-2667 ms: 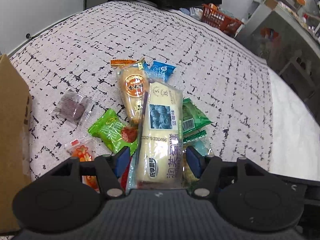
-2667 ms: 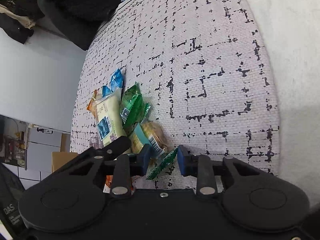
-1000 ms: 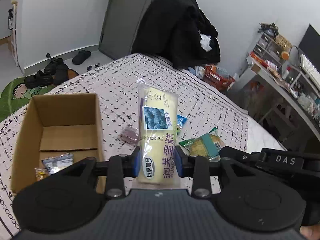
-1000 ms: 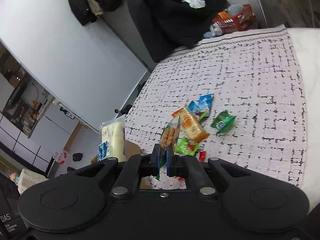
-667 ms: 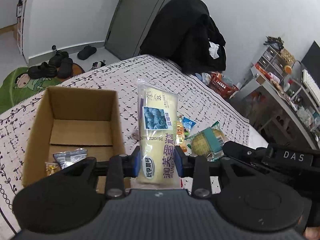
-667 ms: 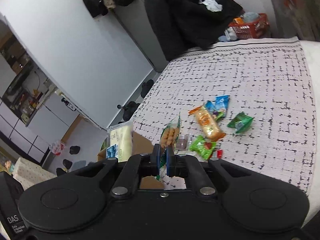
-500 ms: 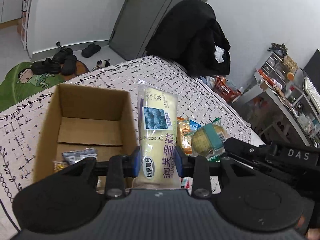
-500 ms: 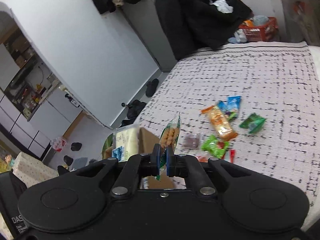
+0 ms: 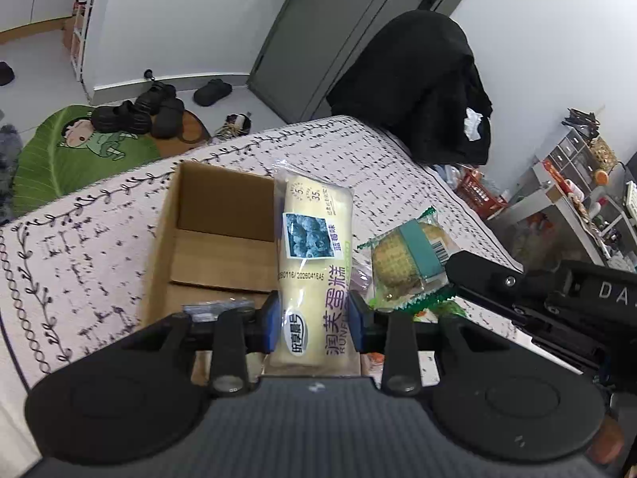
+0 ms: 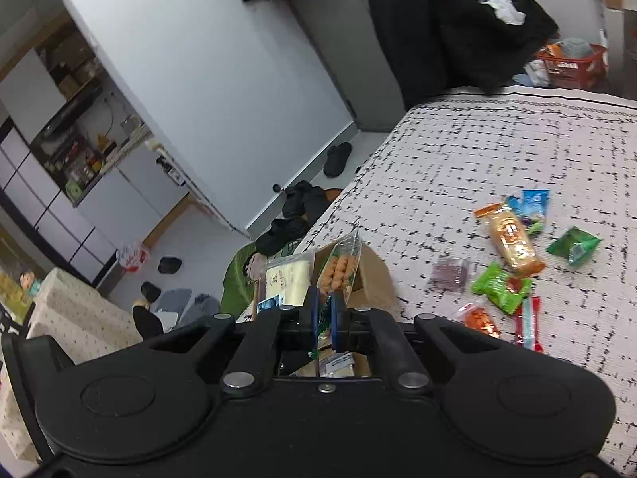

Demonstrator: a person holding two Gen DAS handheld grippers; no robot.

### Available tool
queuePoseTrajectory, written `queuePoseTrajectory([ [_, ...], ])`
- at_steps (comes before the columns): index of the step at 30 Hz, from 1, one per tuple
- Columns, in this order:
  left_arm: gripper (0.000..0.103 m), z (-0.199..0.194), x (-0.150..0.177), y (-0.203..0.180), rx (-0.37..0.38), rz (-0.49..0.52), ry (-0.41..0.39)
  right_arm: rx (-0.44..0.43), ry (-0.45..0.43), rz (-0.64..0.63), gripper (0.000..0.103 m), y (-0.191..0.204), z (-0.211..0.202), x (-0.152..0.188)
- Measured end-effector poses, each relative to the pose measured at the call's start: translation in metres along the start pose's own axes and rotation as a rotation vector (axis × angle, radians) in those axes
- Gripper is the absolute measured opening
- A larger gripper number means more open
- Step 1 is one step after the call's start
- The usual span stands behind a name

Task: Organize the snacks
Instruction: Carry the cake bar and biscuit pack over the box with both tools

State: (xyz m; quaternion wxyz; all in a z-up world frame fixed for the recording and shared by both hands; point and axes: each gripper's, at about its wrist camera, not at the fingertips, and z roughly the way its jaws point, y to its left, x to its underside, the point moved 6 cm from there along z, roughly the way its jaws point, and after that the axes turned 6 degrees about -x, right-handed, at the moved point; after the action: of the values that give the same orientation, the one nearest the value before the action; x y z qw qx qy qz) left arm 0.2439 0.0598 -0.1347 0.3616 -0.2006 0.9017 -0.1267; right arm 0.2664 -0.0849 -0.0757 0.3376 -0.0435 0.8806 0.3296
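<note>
The left claw (image 9: pixel 314 328) was clamped on the lower part of a long cream cake packet (image 9: pixel 313 267), which stood upright between the blue pads, in front of the right wall of an open cardboard box (image 9: pixel 223 235) resting on the patterned bed cover (image 9: pixel 79 247). The right claw (image 10: pixel 325 316) was clenched on the edge of a green-trimmed biscuit packet (image 10: pixel 340 265), held in the air just beside the cake packet (image 10: pixel 284 277) and near the box (image 10: pixel 372 275). A small dark wrapper (image 9: pixel 217 306) lay inside the box. Well apart on the bed, the remaining snacks lay loose: an orange packet (image 10: pixel 511 239), a blue packet (image 10: pixel 531 203), two green packets (image 10: pixel 575 245), a dark sweet (image 10: pixel 452 271) and a red stick (image 10: pixel 527 320).
</note>
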Motion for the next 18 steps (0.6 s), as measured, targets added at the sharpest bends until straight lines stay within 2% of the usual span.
queuePoseTrajectory([
  [6,0.033,0.001,-0.006,0.015,-0.035,0.006,-0.008,-0.019,0.025,0.007,0.006,0.004,0.013,0.005],
  [8,0.033,0.003,-0.007,0.019,-0.045,0.003,-0.006,-0.045,0.063,0.011,0.006,0.007,0.019,0.010],
  [11,0.033,0.007,-0.008,0.026,-0.063,-0.002,-0.003,-0.007,0.125,0.029,0.011,0.001,0.029,0.018],
  [18,0.034,0.015,-0.011,0.036,-0.097,-0.010,0.008,0.040,0.125,0.068,0.013,-0.022,0.019,0.020],
])
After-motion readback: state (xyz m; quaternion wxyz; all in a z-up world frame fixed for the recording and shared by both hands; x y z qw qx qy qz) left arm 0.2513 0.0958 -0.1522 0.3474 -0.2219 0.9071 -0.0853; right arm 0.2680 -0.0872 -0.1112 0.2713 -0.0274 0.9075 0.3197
